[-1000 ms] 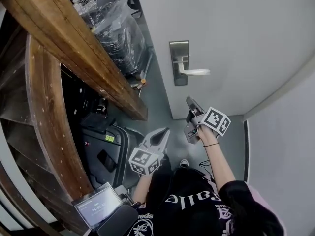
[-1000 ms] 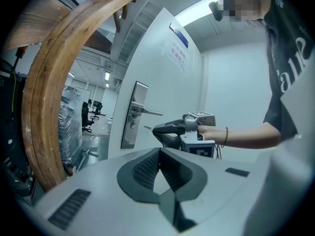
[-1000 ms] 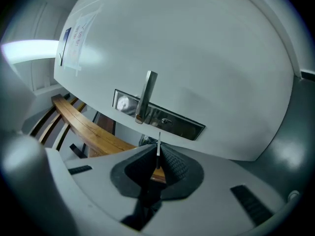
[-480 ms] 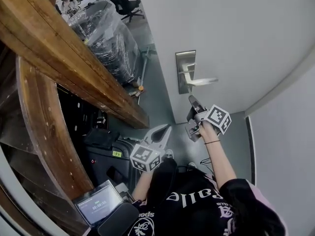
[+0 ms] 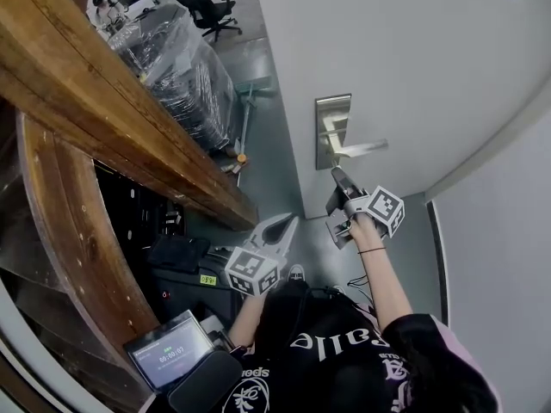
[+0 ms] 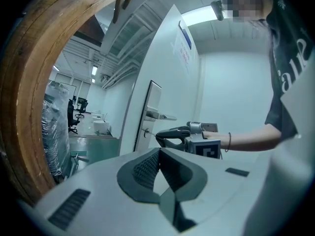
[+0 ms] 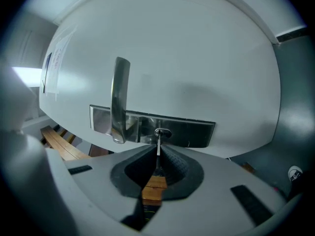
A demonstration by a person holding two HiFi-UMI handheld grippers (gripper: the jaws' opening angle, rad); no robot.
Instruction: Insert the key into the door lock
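Closing on brushed-steel lock plate (image 7: 192, 132) over the last second, up from well below it. Holds thin silver metal key (image 7: 158, 145) clamped in right gripper (image 7: 157, 154), tip at oval keyhole (image 7: 162, 132), perhaps just entering; hard to tell. Keeps left gripper (image 6: 158, 151) pinched together, empty, well back. Leaves only a straight push.

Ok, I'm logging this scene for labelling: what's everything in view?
door: one, white, ahead at right
lock plate: one, silver, on the door
lever handle: one, silver, on the lock plate
key: one, silver, tip at the keyhole
wooden beams: two, brown, left side
plastic-wrapped stack: one, dark, beyond the beams
office chair: one, black, far top
screen device: one, dark with a lit screen, bottom left
left gripper: one, grey, shut and empty, low centre
right gripper: one, grey, shut on the key, below the handle
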